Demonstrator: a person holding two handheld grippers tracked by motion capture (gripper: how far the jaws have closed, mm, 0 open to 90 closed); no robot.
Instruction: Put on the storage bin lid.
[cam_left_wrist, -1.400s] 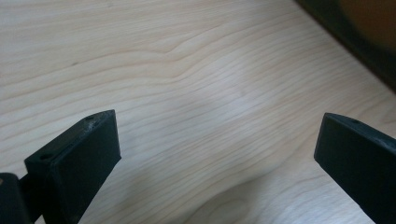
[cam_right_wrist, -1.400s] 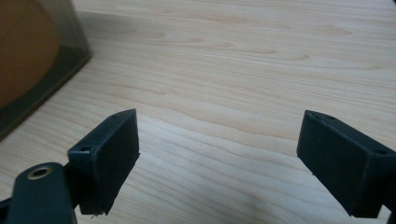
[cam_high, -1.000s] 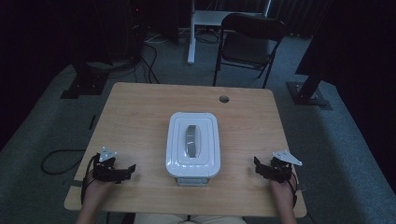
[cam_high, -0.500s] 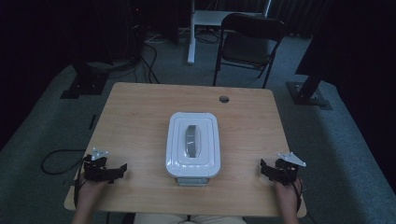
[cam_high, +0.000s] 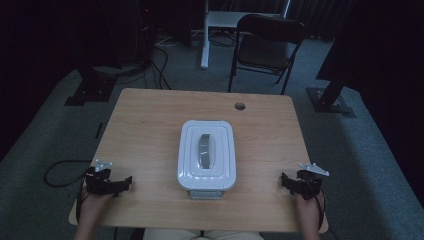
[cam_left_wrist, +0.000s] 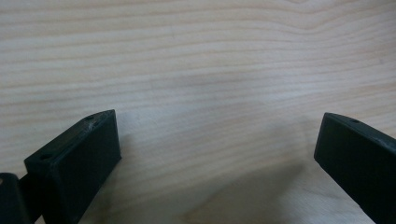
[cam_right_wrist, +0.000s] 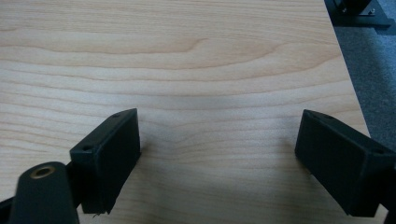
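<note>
White lidded box sits mid-table; left gripper and right gripper flank it near the front edge, well apart, jaws spread, nothing held.

Light wood tabletop, grain visible, round cable hole near far edge. White lidded box with grey handle sits directly on it, roughly midway between left tongs and right tongs, well apart from both. Bare wood between each pair of wide-spread jaws.
</note>
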